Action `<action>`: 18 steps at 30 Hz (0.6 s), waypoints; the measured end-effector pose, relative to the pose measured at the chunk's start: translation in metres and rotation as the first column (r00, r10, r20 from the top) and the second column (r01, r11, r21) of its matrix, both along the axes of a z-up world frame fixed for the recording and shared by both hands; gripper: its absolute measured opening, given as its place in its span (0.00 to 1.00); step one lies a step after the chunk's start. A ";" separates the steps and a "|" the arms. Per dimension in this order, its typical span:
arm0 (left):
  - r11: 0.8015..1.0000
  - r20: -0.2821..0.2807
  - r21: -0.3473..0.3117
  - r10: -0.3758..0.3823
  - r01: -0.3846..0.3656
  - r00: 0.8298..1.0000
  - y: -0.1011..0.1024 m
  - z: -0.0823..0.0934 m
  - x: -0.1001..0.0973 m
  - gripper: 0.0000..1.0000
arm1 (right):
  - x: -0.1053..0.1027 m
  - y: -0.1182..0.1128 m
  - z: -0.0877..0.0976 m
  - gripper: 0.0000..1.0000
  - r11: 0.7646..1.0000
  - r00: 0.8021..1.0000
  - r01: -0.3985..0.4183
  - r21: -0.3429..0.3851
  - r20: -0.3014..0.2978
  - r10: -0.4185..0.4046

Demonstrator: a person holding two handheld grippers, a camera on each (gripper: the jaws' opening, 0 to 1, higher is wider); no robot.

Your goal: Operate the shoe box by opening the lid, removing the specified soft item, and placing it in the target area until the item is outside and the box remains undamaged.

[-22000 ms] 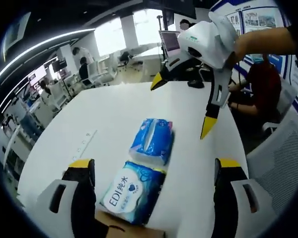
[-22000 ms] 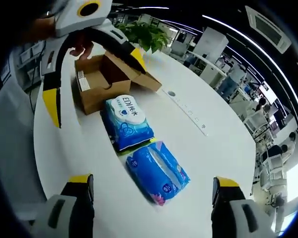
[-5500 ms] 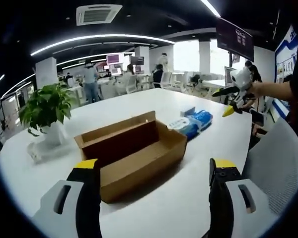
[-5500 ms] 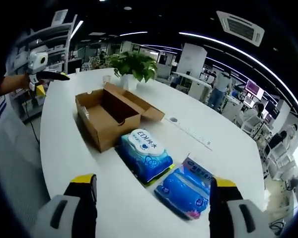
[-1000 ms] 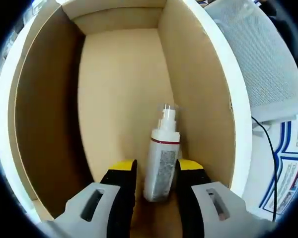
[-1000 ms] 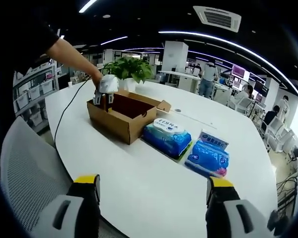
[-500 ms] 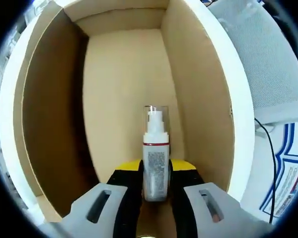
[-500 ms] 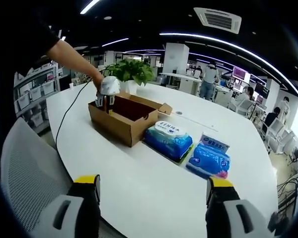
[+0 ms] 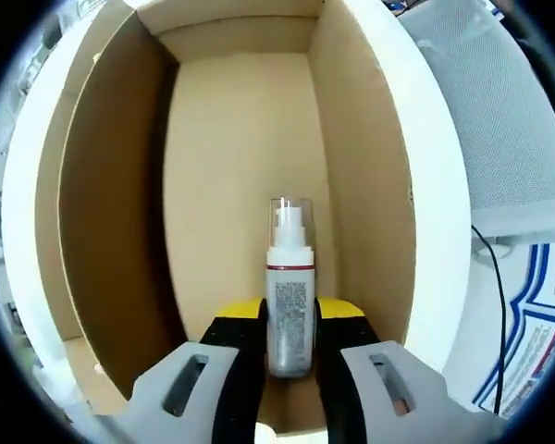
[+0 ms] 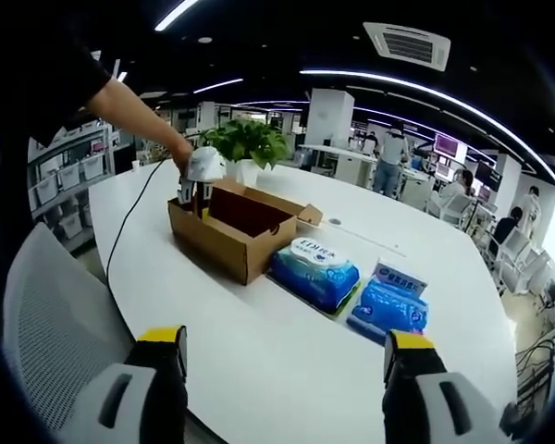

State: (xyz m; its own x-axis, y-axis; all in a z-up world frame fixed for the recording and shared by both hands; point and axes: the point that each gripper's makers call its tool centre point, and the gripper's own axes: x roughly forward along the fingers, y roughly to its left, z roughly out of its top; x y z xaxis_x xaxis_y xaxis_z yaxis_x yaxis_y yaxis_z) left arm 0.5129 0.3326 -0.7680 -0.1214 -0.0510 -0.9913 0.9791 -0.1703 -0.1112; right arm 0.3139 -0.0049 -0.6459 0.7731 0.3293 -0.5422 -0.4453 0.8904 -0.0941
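Left hand-held gripper [image 9: 289, 338] clamps a spray bottle [image 9: 290, 305] inside the open shoe box [image 9: 111, 203].

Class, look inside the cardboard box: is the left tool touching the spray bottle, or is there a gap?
Touching. The left gripper view shows the left tool closed on the spray bottle, both yellow-tipped jaws pressed against its sides with no gap, inside the cardboard box.

box walls [image 9: 370, 166] hem left claw [image 9: 289, 338] closely.
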 end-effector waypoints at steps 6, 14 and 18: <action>0.999 0.036 -0.032 0.036 -0.035 0.999 -0.004 0.012 0.006 0.17 | 0.000 0.004 0.004 0.87 1.000 1.000 -0.011 0.003 0.015 0.011; 0.995 0.054 -0.081 0.059 -0.054 0.997 -0.010 0.030 0.005 0.17 | 0.001 0.011 0.014 0.86 0.999 0.998 -0.043 0.007 0.049 0.043; 0.993 0.059 -0.103 0.059 -0.053 0.997 -0.012 0.039 0.002 0.17 | 0.003 0.016 0.018 0.85 0.998 0.996 -0.065 0.011 0.066 0.064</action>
State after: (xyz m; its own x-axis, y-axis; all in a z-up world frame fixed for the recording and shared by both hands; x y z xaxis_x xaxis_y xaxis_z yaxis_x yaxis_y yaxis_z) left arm 0.5150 0.3203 -0.7291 -0.0541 -0.1565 -0.9862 0.9919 -0.1225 -0.0350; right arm 0.3166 0.0114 -0.6276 0.7837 0.3861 -0.4866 -0.4950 0.8614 -0.1137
